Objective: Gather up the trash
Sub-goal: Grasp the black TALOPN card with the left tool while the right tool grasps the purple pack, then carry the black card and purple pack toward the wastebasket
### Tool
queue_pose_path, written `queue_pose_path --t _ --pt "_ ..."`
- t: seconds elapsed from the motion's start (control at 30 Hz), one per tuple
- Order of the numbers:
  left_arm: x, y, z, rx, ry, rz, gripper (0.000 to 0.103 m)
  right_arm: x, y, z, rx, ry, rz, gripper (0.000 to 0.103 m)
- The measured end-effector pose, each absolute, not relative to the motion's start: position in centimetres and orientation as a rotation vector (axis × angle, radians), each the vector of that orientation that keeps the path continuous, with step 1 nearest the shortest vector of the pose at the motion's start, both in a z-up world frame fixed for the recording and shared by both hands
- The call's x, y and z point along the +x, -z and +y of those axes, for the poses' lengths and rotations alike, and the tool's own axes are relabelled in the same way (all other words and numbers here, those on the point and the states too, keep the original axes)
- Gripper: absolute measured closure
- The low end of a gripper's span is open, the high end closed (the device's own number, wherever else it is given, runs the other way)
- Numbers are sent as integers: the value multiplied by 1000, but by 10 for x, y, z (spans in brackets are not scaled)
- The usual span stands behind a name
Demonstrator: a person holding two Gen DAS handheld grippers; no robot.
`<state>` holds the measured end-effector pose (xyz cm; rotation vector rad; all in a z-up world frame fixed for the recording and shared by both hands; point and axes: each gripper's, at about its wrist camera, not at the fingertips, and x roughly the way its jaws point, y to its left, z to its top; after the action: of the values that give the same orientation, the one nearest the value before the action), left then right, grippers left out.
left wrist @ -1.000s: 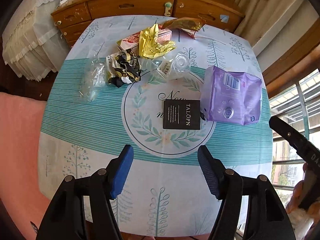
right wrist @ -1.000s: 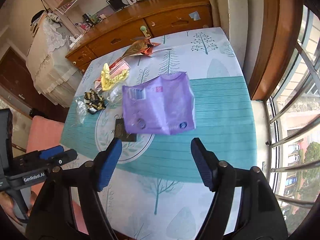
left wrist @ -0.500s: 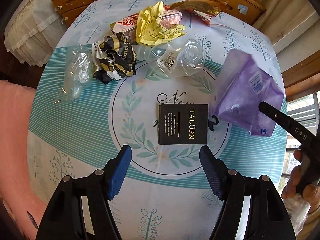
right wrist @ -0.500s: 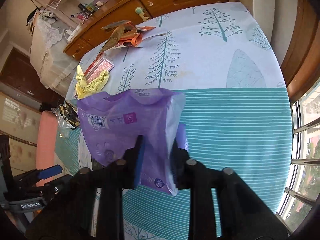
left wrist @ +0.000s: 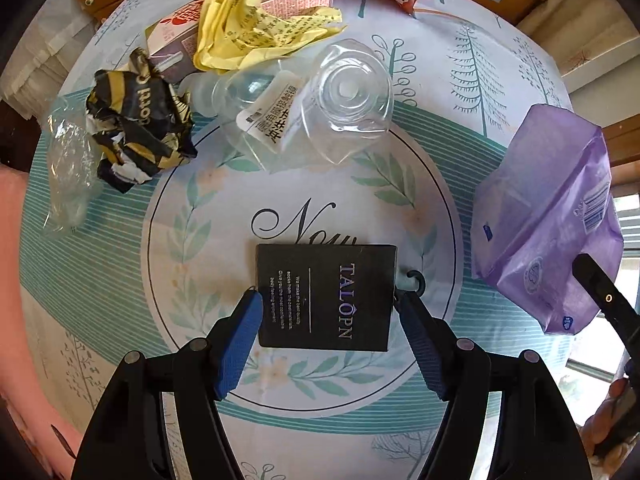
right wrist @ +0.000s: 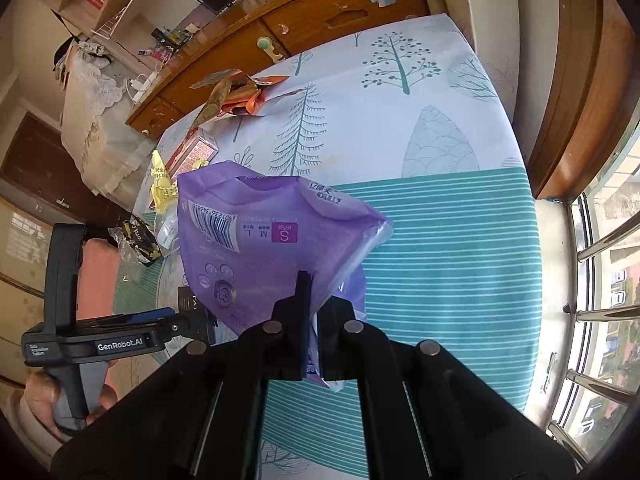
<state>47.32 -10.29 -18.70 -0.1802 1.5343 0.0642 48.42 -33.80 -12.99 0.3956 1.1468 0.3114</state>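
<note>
Between my spread left gripper (left wrist: 328, 304) pads lies the black TALOPN card (left wrist: 326, 296). Only my right wrist view shows my right gripper (right wrist: 314, 300) pinching the purple bag (right wrist: 256, 252).

Our right claw (right wrist: 314, 320), wide open a second ago, now pinches the purple plastic bag (right wrist: 260, 248) and lifts it off the desk (right wrist: 460, 240). Our left claw (left wrist: 330, 308) now straddles the black card (left wrist: 326, 296).

Both wrist views steeply down onto the table (left wrist: 480, 60), sharing purple bag (right wrist: 260, 248).
</note>
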Motion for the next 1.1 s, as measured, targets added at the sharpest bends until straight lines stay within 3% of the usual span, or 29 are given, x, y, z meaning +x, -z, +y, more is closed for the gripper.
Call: queue_pose_path --t 0.63,1.1 --pt "520 180 -111 -100 29 1547 31 479 132 -344 436 -334 1150 102" --pt "500 163 -143 418 533 1459 31 450 119 -358 493 -322 1138 102"
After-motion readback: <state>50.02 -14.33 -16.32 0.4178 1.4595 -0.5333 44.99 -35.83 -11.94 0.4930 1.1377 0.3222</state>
